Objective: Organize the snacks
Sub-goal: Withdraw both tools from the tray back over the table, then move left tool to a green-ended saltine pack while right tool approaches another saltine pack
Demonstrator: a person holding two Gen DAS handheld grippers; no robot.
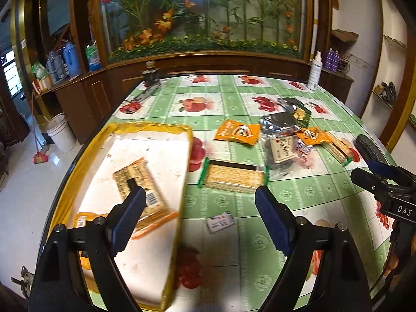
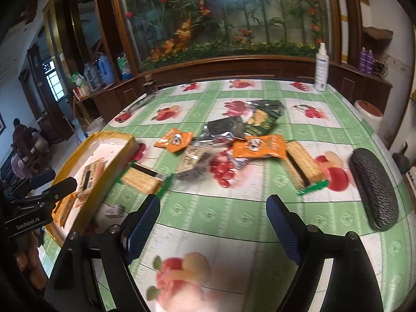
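Yellow-rimmed, our tray already holds one cracker pack, others lie scattered on the fruit-print tablecloth, and we hover our left gripper and right gripper with jaws apart, empty.

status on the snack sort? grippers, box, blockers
Left gripper and right gripper open, empty. Box holds cracker pack; green-ended cracker pack lies just outside. Nothing blocking.

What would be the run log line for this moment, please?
left gripper: open, empty | right gripper: open, empty | box: holds cracker pack | table: snacks remain
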